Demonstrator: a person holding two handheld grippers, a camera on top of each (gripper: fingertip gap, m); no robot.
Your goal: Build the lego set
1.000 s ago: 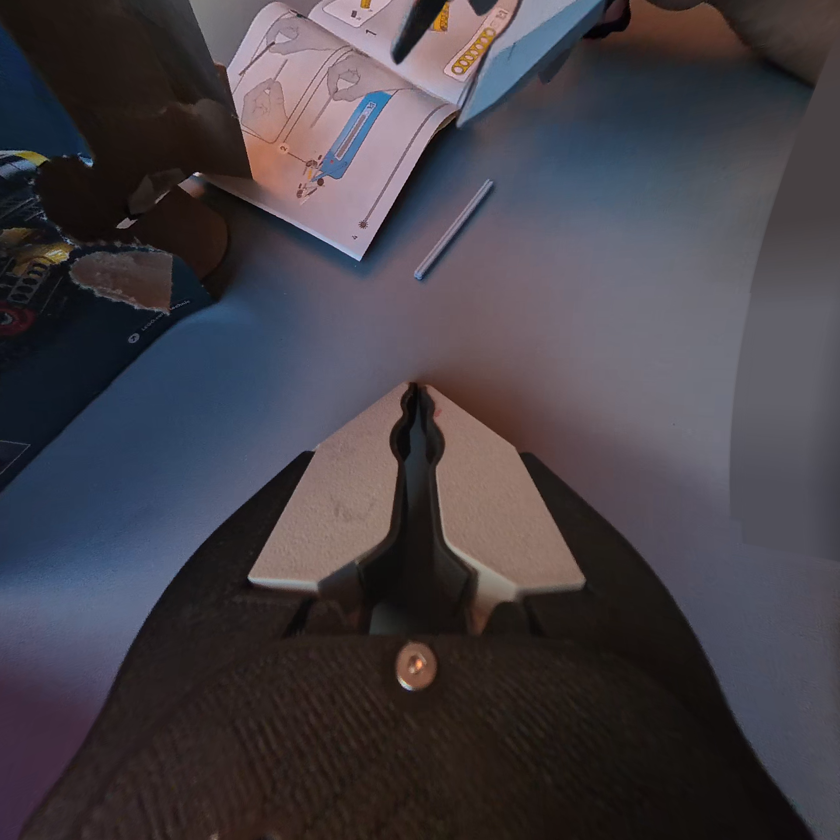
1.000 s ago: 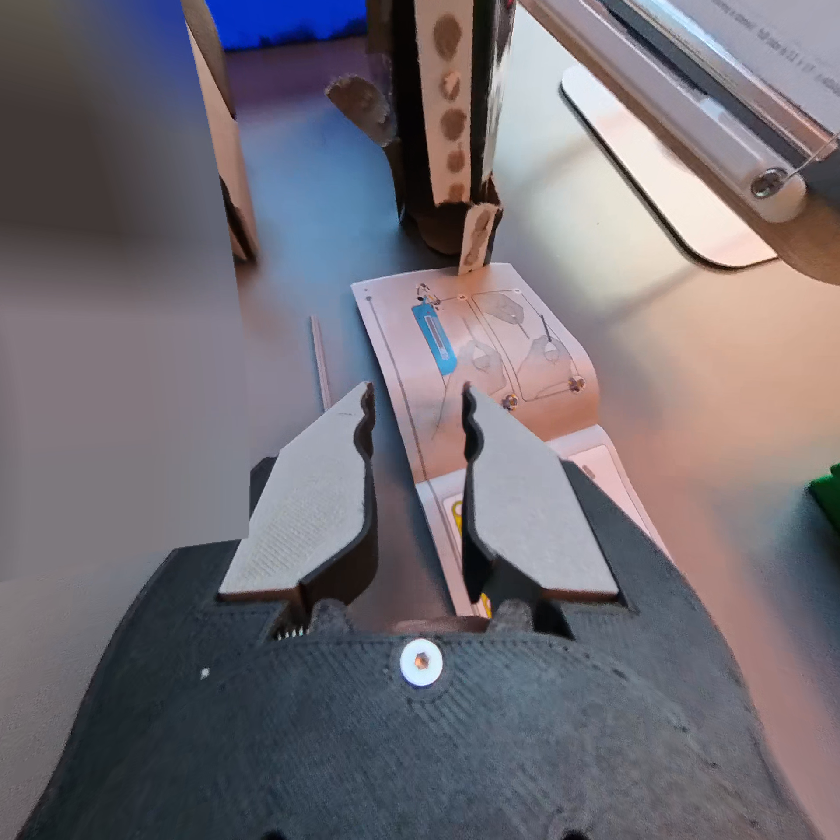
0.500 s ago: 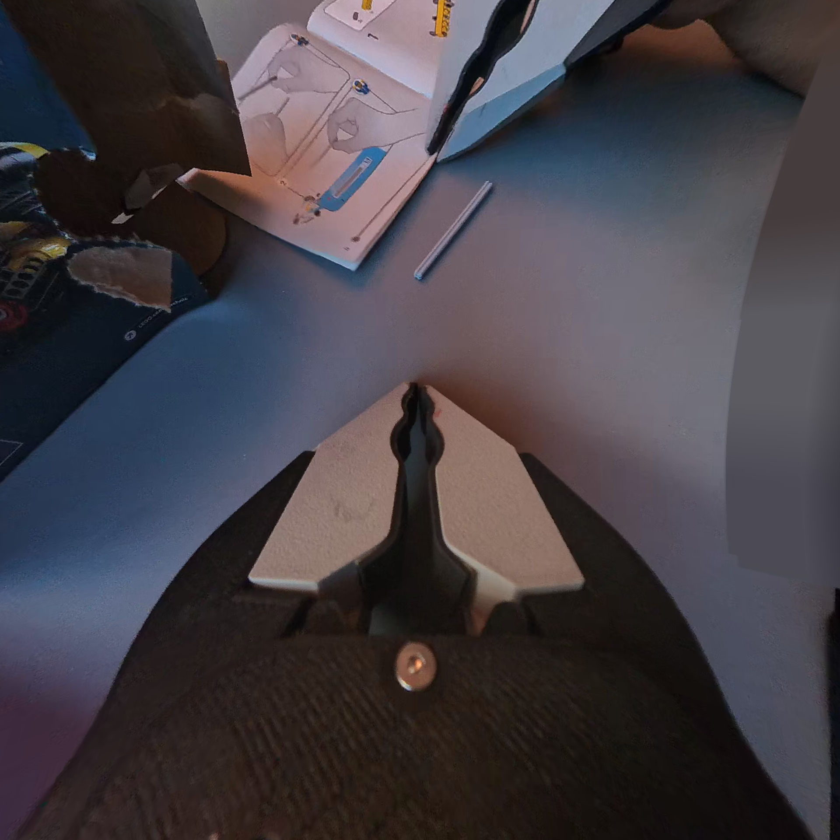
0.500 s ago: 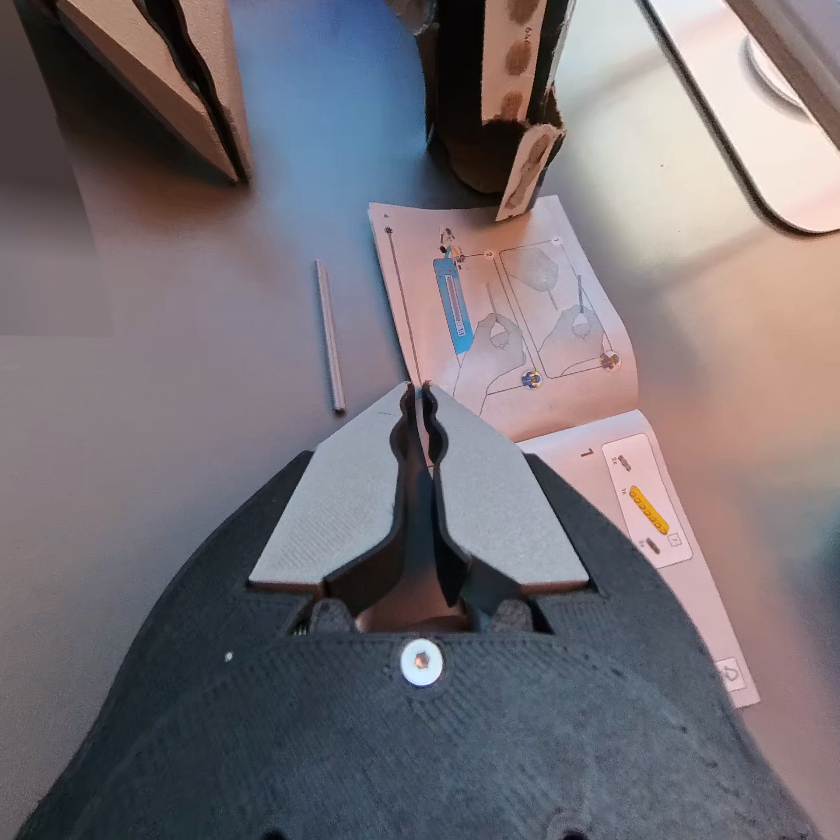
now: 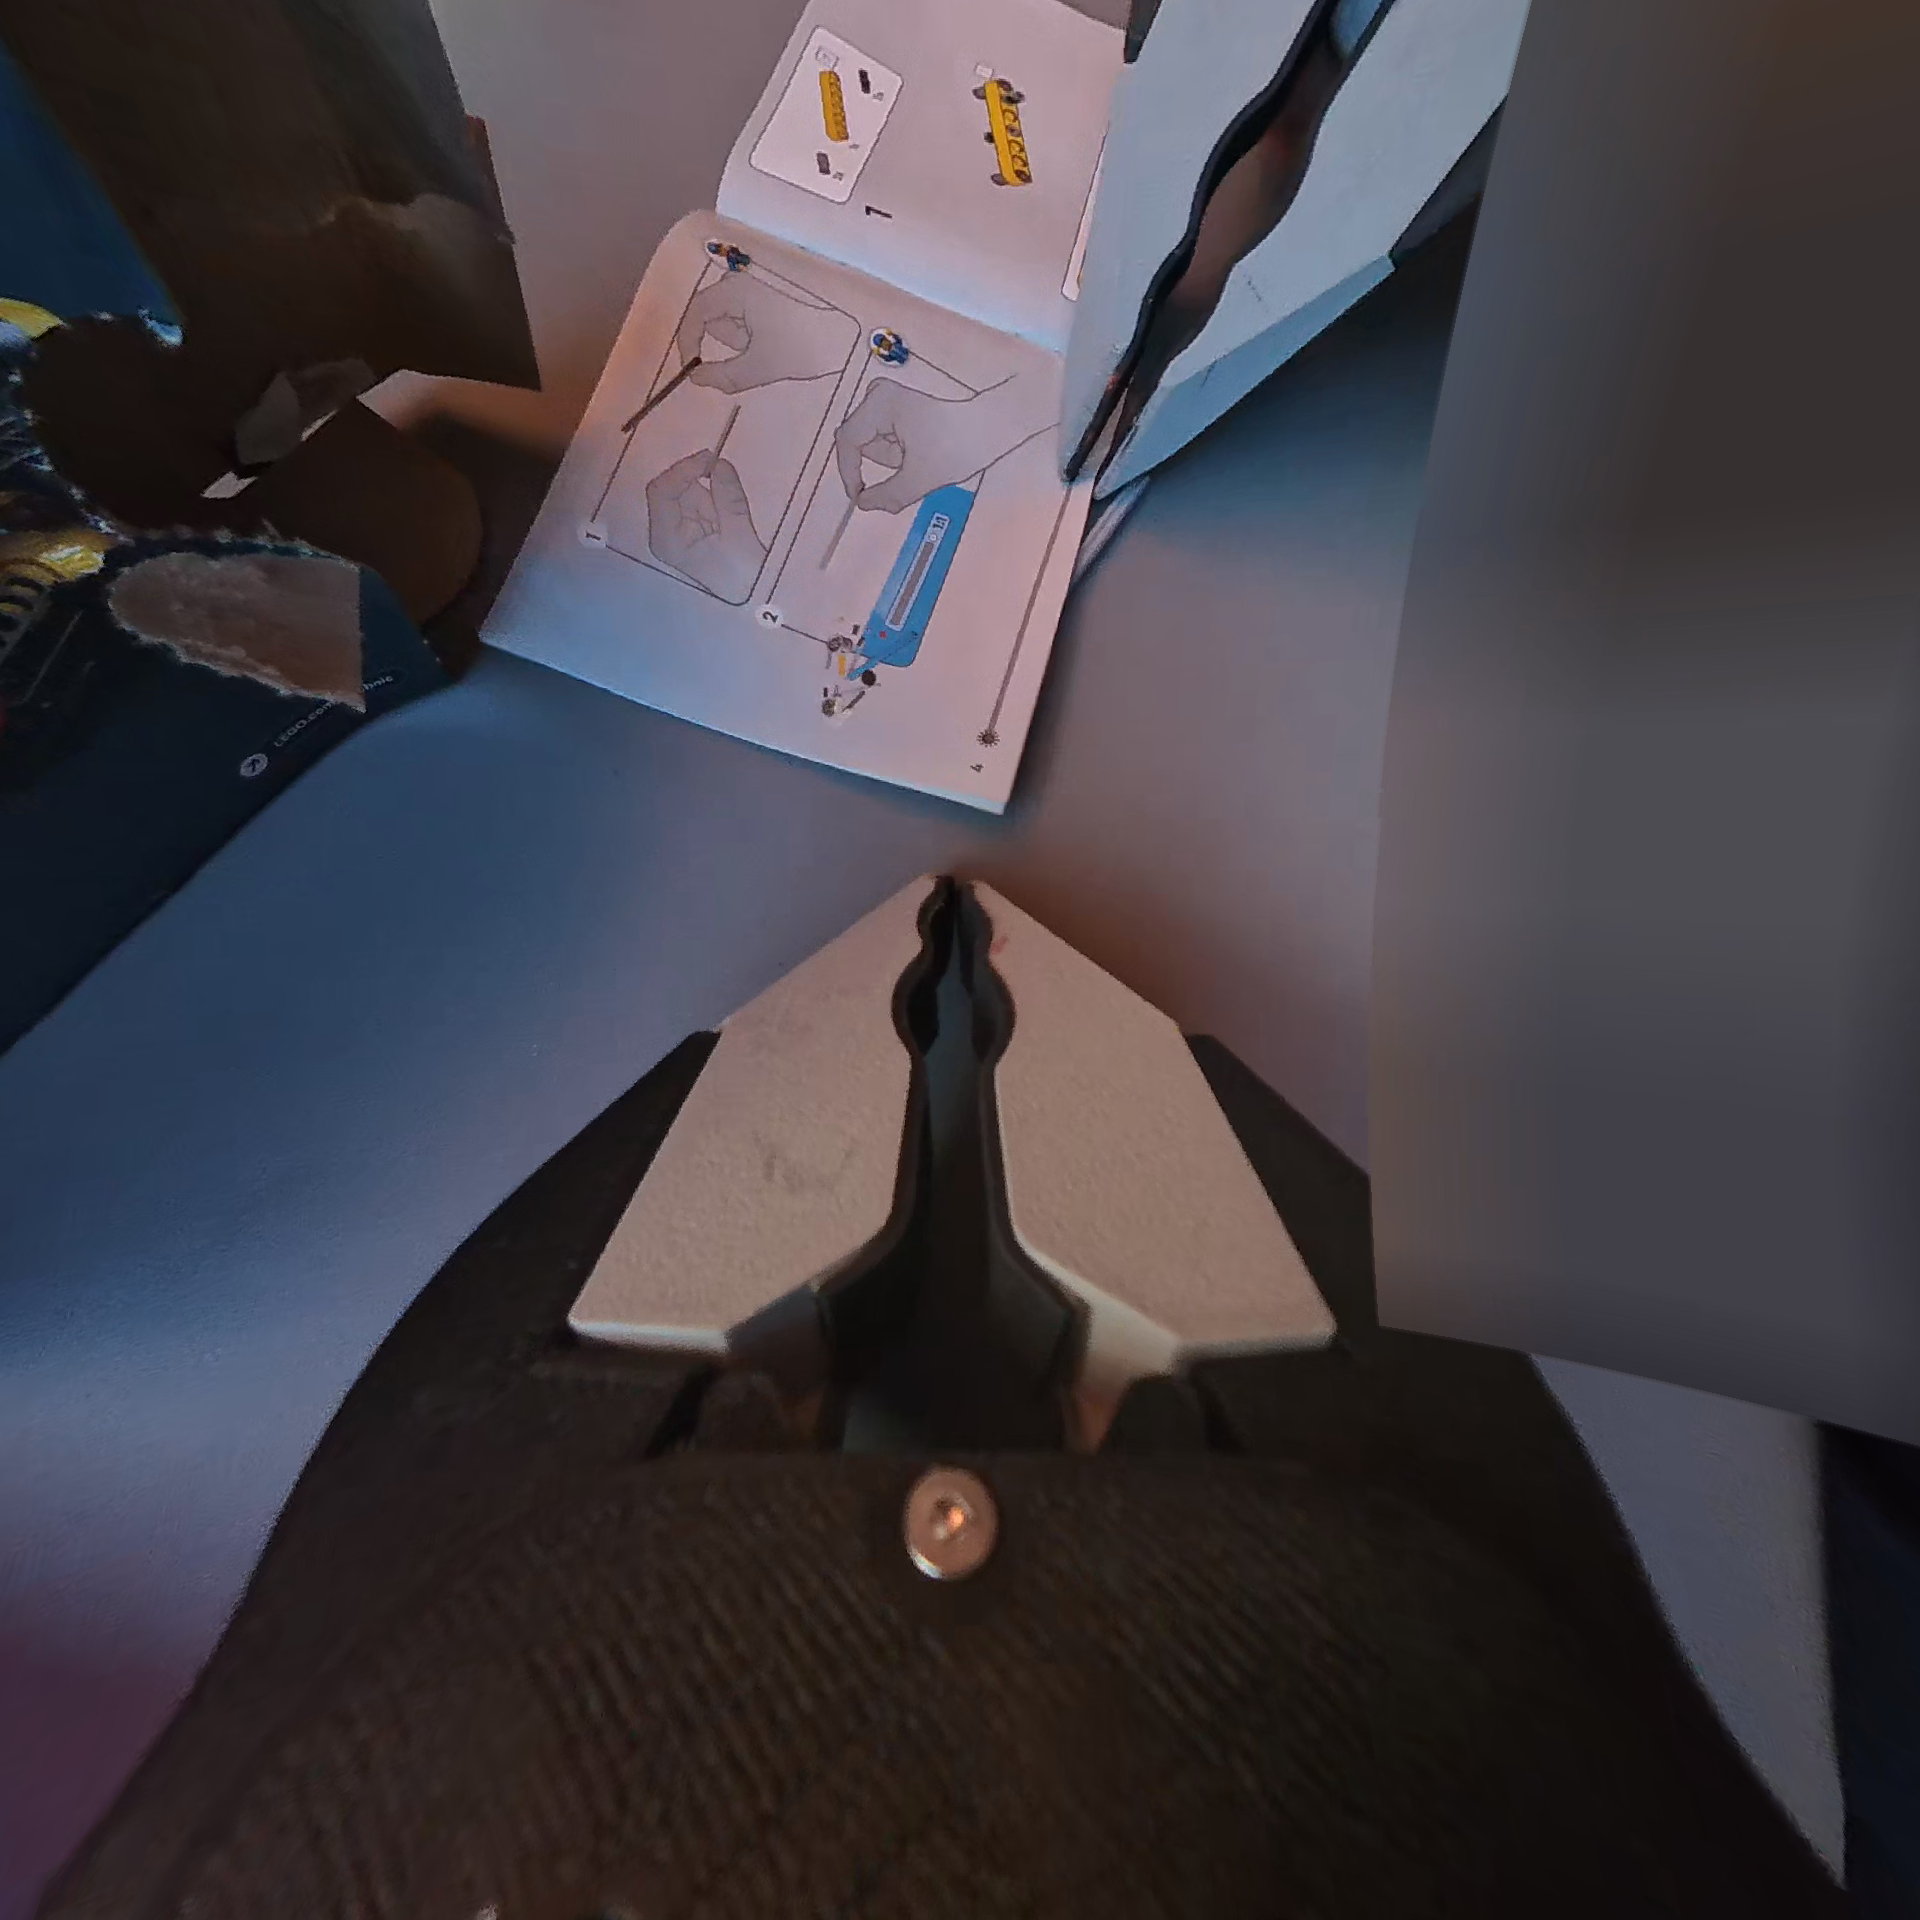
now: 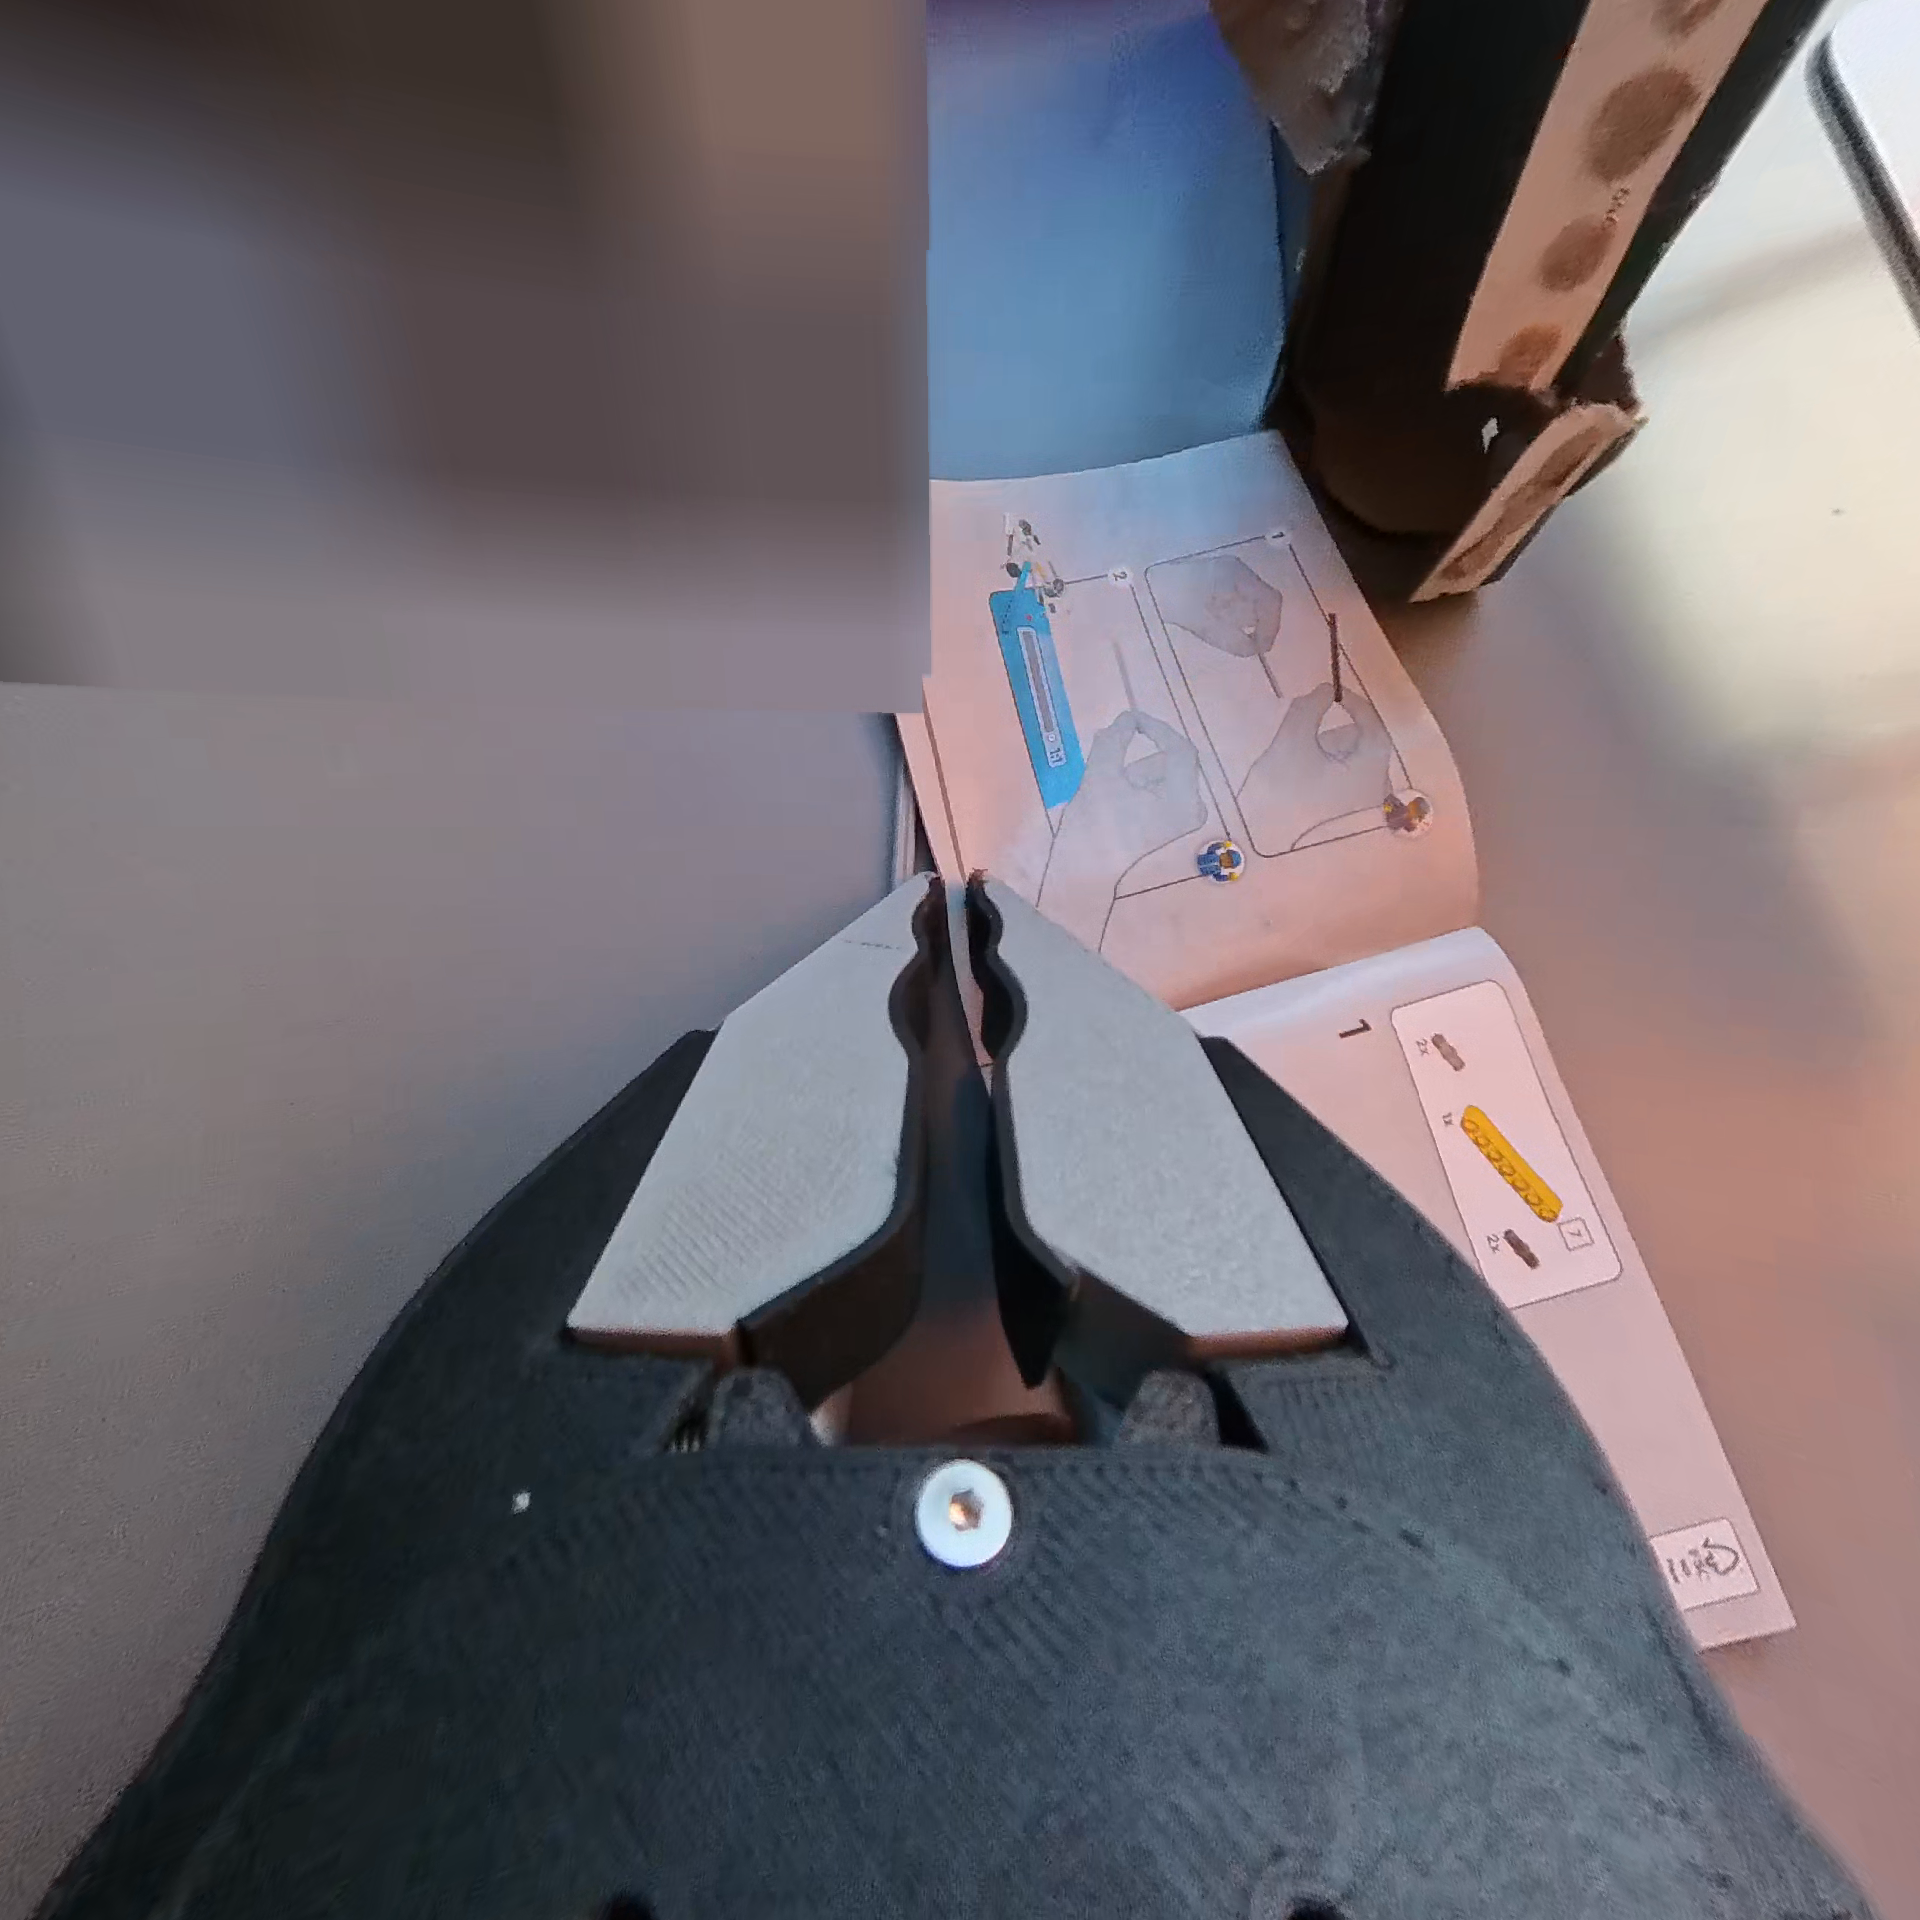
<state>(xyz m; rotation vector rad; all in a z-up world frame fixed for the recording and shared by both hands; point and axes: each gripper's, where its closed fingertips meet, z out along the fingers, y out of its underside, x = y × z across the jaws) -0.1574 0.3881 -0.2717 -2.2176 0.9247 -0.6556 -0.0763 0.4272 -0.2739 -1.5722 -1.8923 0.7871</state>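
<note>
An open instruction booklet (image 5: pixel 831 499) lies on the grey table, also in the right wrist view (image 6: pixel 1195 790). My right gripper (image 6: pixel 954 883) is shut on the booklet's edge near the fold. In the left wrist view it shows at the top right (image 5: pixel 1086 473), with its tips on that edge. My left gripper (image 5: pixel 945 883) is shut and empty, low over bare table just short of the booklet's near corner. The thin grey rod is out of clear sight. Only a pale sliver (image 6: pixel 904 821) shows beside the booklet's left edge.
A torn-open dark cardboard box (image 5: pixel 270 343) and a dark blue printed box panel (image 5: pixel 156 790) sit left of the booklet. The same box stands behind the booklet in the right wrist view (image 6: pixel 1455 312). A silver stand base (image 6: pixel 1881 156) is at the far right. The grippers' ends are close to 10 cm from one another.
My right gripper closed on the booklet's edge and dragged the booklet toward my left gripper. The booklet now covers the place where the grey rod lay. My left gripper stayed shut.
</note>
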